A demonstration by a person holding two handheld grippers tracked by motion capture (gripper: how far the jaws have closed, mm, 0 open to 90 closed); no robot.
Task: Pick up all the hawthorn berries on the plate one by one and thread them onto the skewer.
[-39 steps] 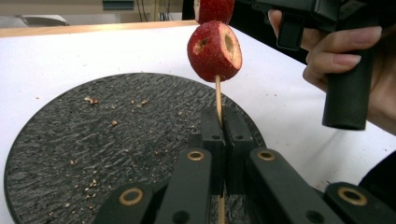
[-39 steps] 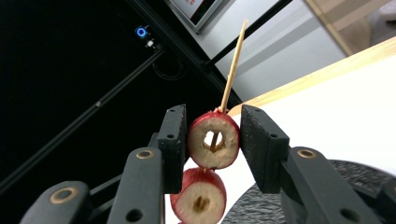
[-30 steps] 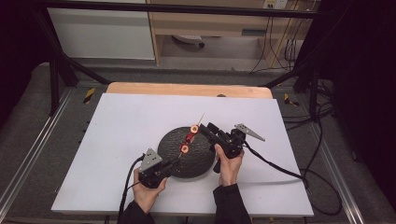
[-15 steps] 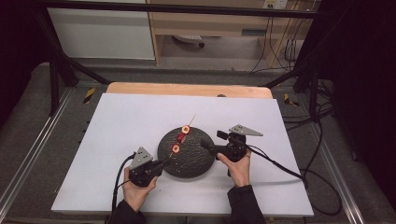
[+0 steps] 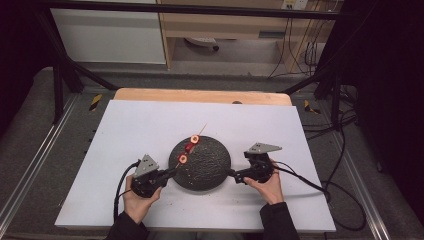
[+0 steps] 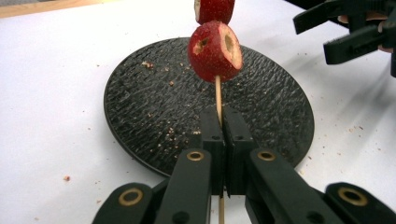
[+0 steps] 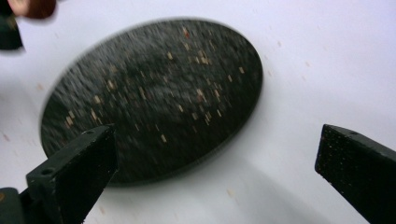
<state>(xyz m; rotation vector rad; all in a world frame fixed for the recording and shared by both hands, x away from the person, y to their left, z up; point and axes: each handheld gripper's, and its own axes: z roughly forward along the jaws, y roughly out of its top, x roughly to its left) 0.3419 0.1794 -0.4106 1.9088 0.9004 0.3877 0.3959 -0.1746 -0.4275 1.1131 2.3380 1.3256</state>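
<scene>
A thin wooden skewer (image 6: 218, 95) carries three red fruit pieces (image 5: 189, 147) with pale cut ends. It slants up over a black round plate (image 5: 207, 167). My left gripper (image 5: 171, 172) sits at the plate's left edge, shut on the skewer's lower end (image 6: 219, 122). The nearest fruit piece (image 6: 215, 51) hangs just beyond the closed jaws. My right gripper (image 5: 233, 174) is at the plate's right edge. Its jaws have just been opening and now stand wide apart (image 7: 217, 172) with nothing between them, above the white table beside the plate (image 7: 154, 93).
Crumbs are scattered over the plate and the white tabletop (image 5: 150, 125). A wooden strip (image 5: 200, 96) runs along the table's far edge. Cables trail from both grippers toward the near edge. My right gripper (image 6: 355, 28) shows at the upper right of the left gripper view.
My right gripper has left the skewer, drawn back to the plate's right edge and opened wide. My left gripper has shifted slightly left with the skewer still held.
</scene>
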